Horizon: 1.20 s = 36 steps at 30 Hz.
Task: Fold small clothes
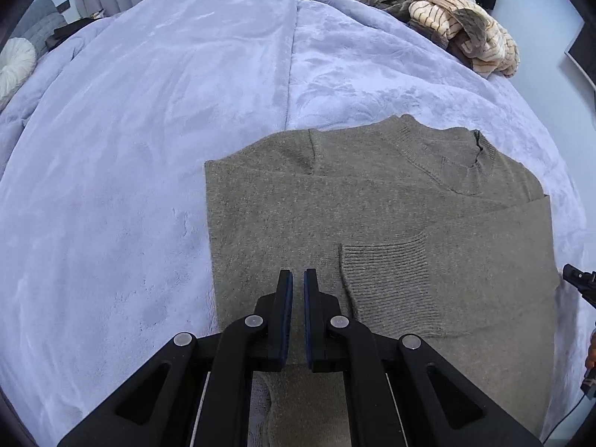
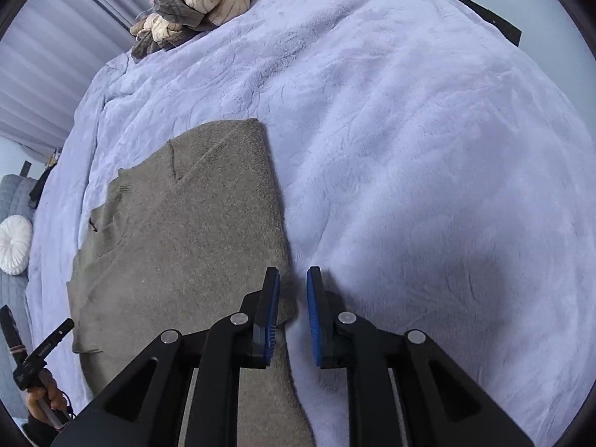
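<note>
A grey-green knit sweater [image 1: 335,201] lies flat on the lavender blanket [image 1: 149,149], sleeves folded in, with a ribbed cuff [image 1: 387,283] across its front and the collar at the far edge. My left gripper [image 1: 298,279] hovers over the sweater's middle with its jaws nearly shut, a thin gap between them, holding nothing. In the right wrist view the sweater [image 2: 186,231] lies left of centre. My right gripper [image 2: 293,279] is open over the sweater's right edge, left finger above the fabric, right finger above the blanket [image 2: 409,149].
A heap of striped cream and dark clothes [image 1: 447,22] lies at the bed's far right; it shows at top left in the right wrist view [image 2: 208,0]. A white round cushion [image 1: 15,67] sits at far left. The other gripper's tip [image 1: 577,279] shows at the right edge.
</note>
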Tool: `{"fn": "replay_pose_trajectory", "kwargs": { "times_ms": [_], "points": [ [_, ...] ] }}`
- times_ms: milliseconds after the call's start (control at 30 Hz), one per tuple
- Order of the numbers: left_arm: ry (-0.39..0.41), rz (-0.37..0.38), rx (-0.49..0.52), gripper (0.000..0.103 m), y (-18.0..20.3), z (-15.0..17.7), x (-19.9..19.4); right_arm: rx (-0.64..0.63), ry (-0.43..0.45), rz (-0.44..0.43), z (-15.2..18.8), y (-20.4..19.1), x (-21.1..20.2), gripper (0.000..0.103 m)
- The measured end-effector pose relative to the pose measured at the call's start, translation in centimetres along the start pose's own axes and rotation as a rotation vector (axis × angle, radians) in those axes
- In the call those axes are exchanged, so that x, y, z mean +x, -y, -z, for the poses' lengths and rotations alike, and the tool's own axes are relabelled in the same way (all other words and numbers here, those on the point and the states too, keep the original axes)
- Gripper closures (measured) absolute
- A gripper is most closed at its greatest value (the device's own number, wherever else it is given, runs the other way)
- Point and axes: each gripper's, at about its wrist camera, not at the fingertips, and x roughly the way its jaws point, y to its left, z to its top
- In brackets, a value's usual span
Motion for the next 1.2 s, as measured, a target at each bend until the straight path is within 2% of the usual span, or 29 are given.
{"fn": "replay_pose_trajectory", "kwargs": {
  "times_ms": [100, 200, 267, 367, 533, 700, 800, 867, 1033, 1100, 1200],
  "points": [
    [0.015, 0.052, 0.012, 0.097, 1.4, -0.1, -0.5, -0.02, 0.0, -0.047, 1.1, -1.5, -0.6, 0.085],
    [-0.017, 0.084, 0.026, 0.097, 3.4, 0.1, 0.9, -0.063, -0.018, -0.063, 1.8, -3.6, 0.4, 0.085],
    [-0.051, 0.08, 0.043, 0.097, 4.3, 0.8, 2.3, -0.085, -0.037, -0.057, 2.4, -4.7, 1.5, 0.085],
    [-0.091, 0.049, 0.054, 0.098, 4.5, 2.3, 4.0, -0.137, -0.086, 0.017, 3.2, -5.2, 3.9, 0.086],
    [-0.097, 0.061, 0.064, 0.097, 4.1, 2.8, 3.0, -0.062, -0.08, -0.012, 3.8, -3.7, 3.2, 0.085],
    [-0.129, 0.036, 0.079, 0.097, 4.5, 3.0, 2.0, -0.008, -0.073, 0.0, 5.0, -3.3, 1.8, 0.083],
    [-0.153, 0.042, 0.102, 0.097, 4.9, 3.1, 1.3, 0.055, -0.059, -0.025, 6.1, -3.3, 0.5, 0.077],
    [-0.17, 0.041, 0.126, 0.097, 5.4, 3.5, 0.7, 0.077, -0.052, -0.033, 6.8, -3.5, -0.3, 0.068],
    [-0.2, 0.039, 0.176, 0.097, 6.6, 4.3, -0.7, 0.13, -0.035, -0.052, 7.9, -4.3, -2.1, 0.066],
    [-0.211, 0.041, 0.195, 0.097, 7.2, 4.7, -1.1, 0.141, -0.032, -0.054, 8.2, -4.8, -2.8, 0.055],
    [-0.219, 0.047, 0.212, 0.097, 7.6, 5.3, -2.0, 0.137, -0.031, -0.052, 8.5, -5.8, -3.6, 0.053]
  ]
}}
